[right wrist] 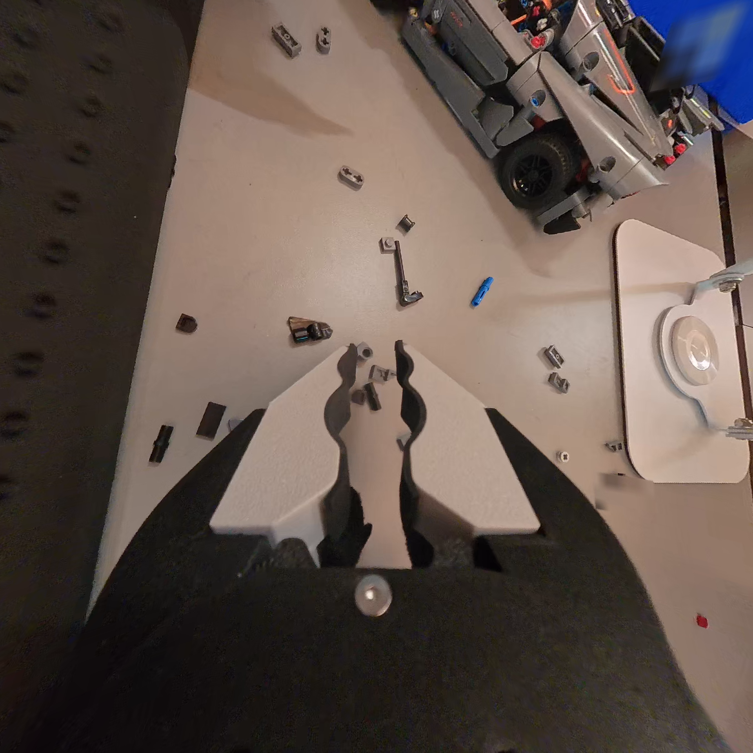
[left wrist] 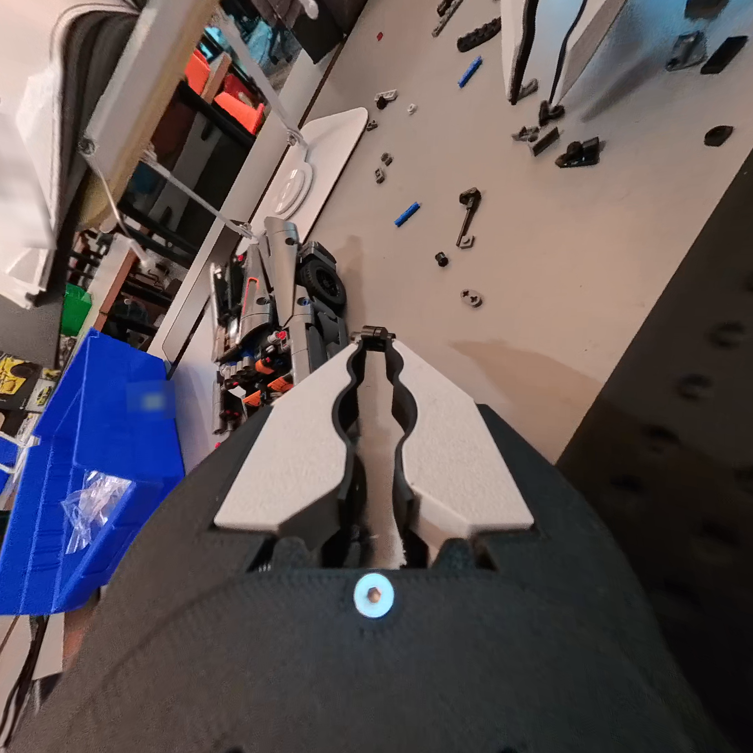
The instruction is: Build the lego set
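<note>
The left gripper (left wrist: 375, 338) has its fingers narrowed onto a small dark piece (left wrist: 374, 335), pinched only at the very tips. Risk: with so little of the piece inside the pads, a twist or a bump could flip it out — and it would likely be hard to find among the loose parts.

The right gripper (right wrist: 375, 350) has its fingers parted and holds nothing. It hovers low over the counter (right wrist: 265, 252), with a cluster of small pieces (right wrist: 373, 387) lying between and just under the fingers. A grey round stud (right wrist: 364, 351) sits against the left tip. Risk: closing here could catch two pieces at once, or push the stud sideways instead of gripping it, because the parts lie nearly touching one another.

Farther out on the counter lie a thin black rod with a grey end (right wrist: 401, 271), a blue pin (right wrist: 481, 291) and a grey oval link (right wrist: 350, 177), each apart from the rest. Risk: a sweep of either gripper could scatter them or roll the pin away.

Farthest is the grey car model (right wrist: 570, 110), partly built, on the counter beside a blue bin (left wrist: 93, 468). Only one wheel (right wrist: 533, 173) is visible. Risk: pressing a piece on without bracing the model could shove it towards the bin — or pop loose panels.
</note>
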A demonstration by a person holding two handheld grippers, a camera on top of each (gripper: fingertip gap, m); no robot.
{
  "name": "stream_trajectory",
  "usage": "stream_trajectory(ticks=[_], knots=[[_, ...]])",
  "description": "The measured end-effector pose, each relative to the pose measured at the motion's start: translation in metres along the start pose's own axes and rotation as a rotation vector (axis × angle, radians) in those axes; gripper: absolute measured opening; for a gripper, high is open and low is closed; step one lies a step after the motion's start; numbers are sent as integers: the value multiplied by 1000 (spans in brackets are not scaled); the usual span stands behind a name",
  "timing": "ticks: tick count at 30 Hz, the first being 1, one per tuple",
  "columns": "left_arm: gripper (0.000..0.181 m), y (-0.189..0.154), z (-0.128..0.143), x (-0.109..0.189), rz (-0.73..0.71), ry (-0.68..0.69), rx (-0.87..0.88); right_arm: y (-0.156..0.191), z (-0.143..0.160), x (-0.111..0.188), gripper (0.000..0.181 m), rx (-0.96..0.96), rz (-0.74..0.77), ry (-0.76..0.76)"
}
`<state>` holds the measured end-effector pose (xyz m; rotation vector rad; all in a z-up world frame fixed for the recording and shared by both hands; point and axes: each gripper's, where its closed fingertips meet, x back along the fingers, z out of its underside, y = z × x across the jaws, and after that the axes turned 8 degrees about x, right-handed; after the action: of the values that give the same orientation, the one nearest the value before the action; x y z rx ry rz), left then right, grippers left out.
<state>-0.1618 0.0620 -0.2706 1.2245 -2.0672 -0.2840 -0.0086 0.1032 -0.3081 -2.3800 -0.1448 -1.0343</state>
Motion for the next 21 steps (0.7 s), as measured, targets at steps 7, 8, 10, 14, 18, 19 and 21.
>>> stream_trajectory(ticks=[7, 8, 10, 14, 18, 19, 21], knots=[[7, 20, 9, 21, -39, -7, 3, -6, 2, -3, 16, -31, 18, -39], [7, 20, 12, 24, -33, -7, 5, -8, 2, -5, 16, -36, 22, -42], [7, 20, 14, 31, -20, -26, 11, -11, 6, -8, 16, -49, 31, -41], [7, 20, 19, 40, 9, -45, -17, -18, 11, -14, 16, -70, 55, -18], [7, 20, 21, 44, 32, -88, -27, -26, 1, -17, 16, -73, 91, -2], [7, 20, 22, 44, 38, -96, -29, -27, -4, -18, 16, -77, 90, -4], [7, 24, 23, 43, 33, -113, -36, -29, -16, -22, 16, -77, 90, -13]])
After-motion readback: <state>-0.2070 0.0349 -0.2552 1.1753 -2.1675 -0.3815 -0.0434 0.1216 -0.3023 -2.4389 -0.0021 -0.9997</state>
